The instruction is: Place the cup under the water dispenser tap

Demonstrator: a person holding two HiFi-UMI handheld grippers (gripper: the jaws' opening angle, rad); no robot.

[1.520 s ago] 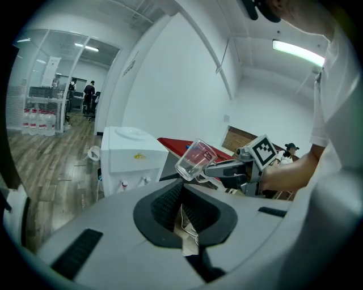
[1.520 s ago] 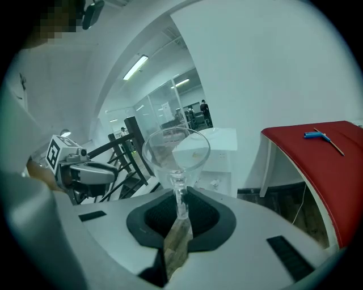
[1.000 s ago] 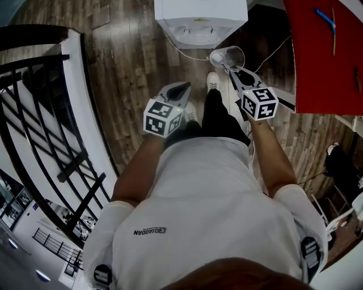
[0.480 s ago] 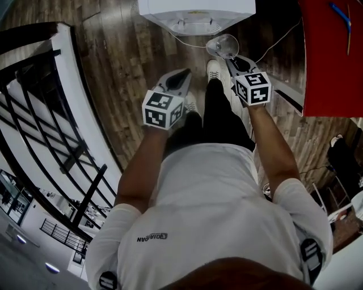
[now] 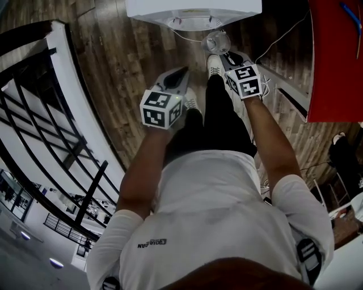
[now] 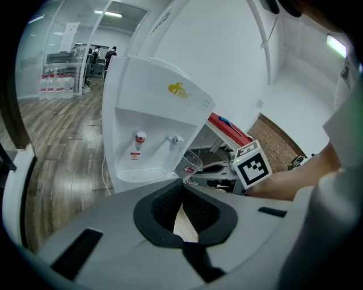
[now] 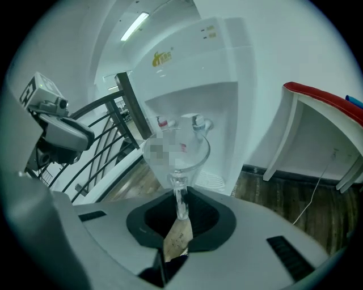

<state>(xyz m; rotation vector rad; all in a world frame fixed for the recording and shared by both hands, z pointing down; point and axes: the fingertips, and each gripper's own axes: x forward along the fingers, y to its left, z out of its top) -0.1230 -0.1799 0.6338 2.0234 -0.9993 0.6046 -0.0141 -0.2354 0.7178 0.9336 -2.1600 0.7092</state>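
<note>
Left gripper [image 6: 181,190]: jaws pressed together, empty, idle.
Dispenser [image 6: 153,113] ahead, taps [image 7: 197,123] in recess.
Cup [image 7: 176,154]: airborne, just before taps, not yet under one.
Right gripper [image 5: 227,56]: jaws pinching cup wall at rim.
Judgement: clear thin plastic, light, flexes and crushes easily; gentle rim pinch fits.

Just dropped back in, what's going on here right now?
A person stands facing the dispenser with a gripper in each hand. The right gripper pinches the wall of a clear cup and holds it in the air in front of the taps, not yet under either one. The left gripper is off to the left, jaws together with nothing between them.
</note>
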